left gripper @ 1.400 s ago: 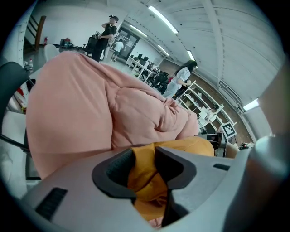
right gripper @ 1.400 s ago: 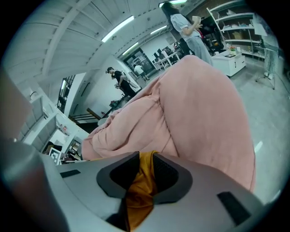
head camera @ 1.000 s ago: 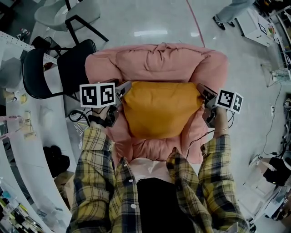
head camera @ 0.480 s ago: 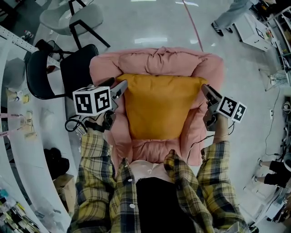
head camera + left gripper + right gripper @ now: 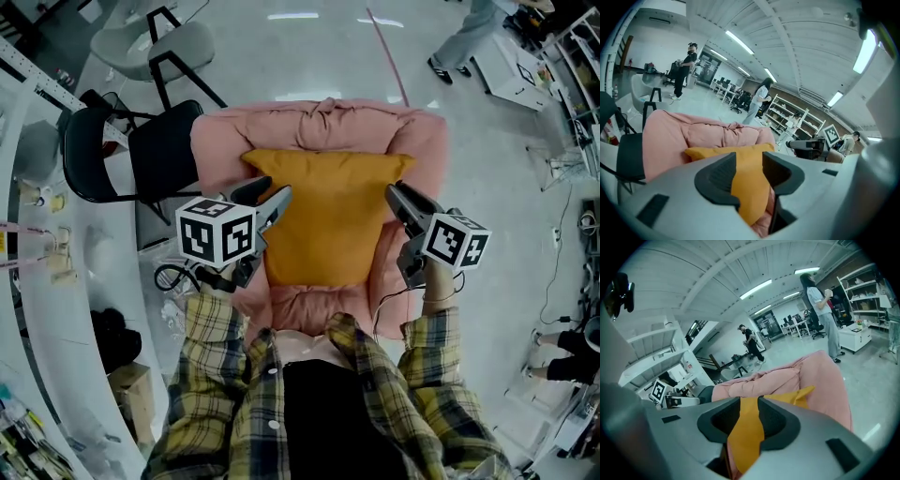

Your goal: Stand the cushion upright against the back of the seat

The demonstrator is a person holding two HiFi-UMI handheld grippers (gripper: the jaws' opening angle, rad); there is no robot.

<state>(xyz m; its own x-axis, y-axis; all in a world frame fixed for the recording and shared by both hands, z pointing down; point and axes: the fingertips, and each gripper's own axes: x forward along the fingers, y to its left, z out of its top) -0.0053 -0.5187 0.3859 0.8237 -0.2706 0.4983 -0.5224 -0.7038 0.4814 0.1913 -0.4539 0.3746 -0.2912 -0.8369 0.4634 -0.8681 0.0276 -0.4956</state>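
Observation:
The orange cushion [image 5: 328,220] stands leaning against the back of the pink armchair [image 5: 319,122], its lower edge on the seat. Both grippers hover above and in front of it. My left gripper [image 5: 269,195] is over the cushion's left edge and my right gripper [image 5: 394,192] is over its right edge. In the left gripper view the cushion [image 5: 712,152] shows beyond the left gripper [image 5: 749,164], through the gap of its jaws. In the right gripper view the cushion [image 5: 787,397] likewise lies behind the right gripper [image 5: 750,405]. Both pairs of jaws have just been closing somewhat, with nothing pinched between them.
A black chair [image 5: 112,155] stands close to the armchair's left, with a grey stool [image 5: 150,42] behind it. A white bench [image 5: 37,281] curves along the left and cables [image 5: 178,277] lie by its foot. A person [image 5: 459,37] walks at the top right.
The cushion went from lying over the seat to standing against the backrest. Both grippers left its sides, rose and drew back toward me.

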